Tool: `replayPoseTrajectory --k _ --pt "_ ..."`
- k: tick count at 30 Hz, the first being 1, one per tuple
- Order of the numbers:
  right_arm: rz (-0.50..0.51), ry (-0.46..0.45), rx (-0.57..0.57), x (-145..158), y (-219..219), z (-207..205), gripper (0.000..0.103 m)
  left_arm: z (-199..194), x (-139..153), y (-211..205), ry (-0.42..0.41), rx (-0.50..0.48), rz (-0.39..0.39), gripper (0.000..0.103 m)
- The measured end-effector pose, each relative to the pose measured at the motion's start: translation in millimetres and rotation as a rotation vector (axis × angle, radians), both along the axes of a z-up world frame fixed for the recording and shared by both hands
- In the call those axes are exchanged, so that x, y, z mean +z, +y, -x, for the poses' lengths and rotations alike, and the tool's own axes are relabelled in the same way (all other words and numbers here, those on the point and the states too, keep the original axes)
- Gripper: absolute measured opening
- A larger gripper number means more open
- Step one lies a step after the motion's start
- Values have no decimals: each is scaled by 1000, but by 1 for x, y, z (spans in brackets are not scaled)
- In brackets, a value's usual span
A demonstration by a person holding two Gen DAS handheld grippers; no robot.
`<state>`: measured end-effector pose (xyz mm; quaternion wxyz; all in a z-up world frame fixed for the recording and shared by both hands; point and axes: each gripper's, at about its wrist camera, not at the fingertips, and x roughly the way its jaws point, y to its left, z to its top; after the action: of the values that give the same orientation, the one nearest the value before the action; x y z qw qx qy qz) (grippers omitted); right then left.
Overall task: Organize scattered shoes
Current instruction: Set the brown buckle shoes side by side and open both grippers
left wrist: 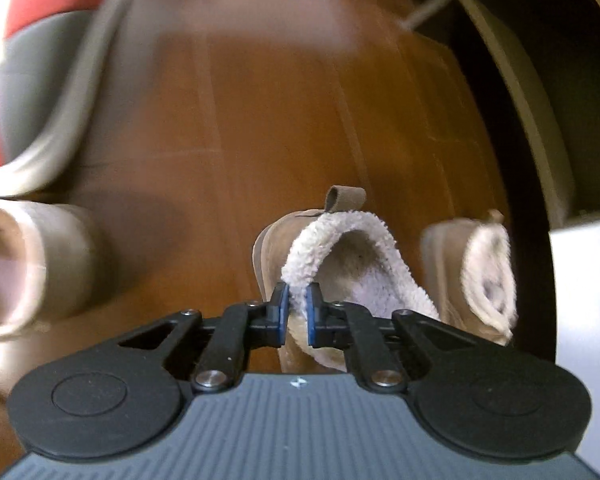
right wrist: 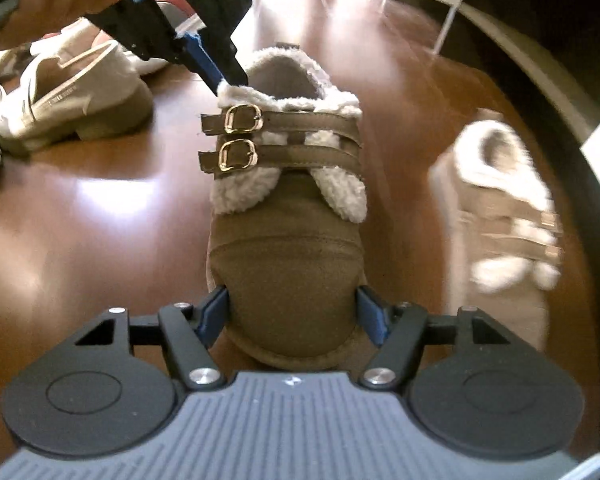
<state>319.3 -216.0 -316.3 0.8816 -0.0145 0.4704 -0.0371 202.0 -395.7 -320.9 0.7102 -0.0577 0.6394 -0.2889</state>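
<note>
Brown fleece-lined shoe [right wrist: 286,216] with two buckled straps, upright. Its twin [right wrist: 504,216] stands just beside, blurred. Beige loafer [right wrist: 76,96] and red-grey sneaker [left wrist: 32,72] lie apart.

Glossy reddish-brown wood floor [right wrist: 100,240], window glare, white furniture leg [right wrist: 448,28]

L tongs [left wrist: 297,300] pinched shut, R tongs [right wrist: 294,312] clamped

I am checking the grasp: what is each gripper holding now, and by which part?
Both hold one brown fleece-lined shoe. The left gripper pinches its fleece collar; the right gripper clamps its toe from both sides.
</note>
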Motion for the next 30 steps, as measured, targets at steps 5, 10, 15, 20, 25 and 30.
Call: replayPoseTrajectory --k 5,10,15,20,25,30 --pt "7 38 -56 -2 -11 16 82 12 -2 -20 17 -7 -7 19" --pt "4 54 -92 -10 -4 23 61 12 -1 -26 -19 -50 -21 19" --pt "-32 50 -136 -10 -11 28 57 18 -1 -44 -82 -134 -56 19" --pt "-35 75 -187 -9 -30 31 50 22 -3 -56 -67 -156 -55 19" --pt "-47 97 -210 -9 -40 32 44 29 -3 -72 -86 -188 -57 19" --pt "-47 108 -216 -10 -42 33 44 36 0 -86 -111 -213 -68 19"
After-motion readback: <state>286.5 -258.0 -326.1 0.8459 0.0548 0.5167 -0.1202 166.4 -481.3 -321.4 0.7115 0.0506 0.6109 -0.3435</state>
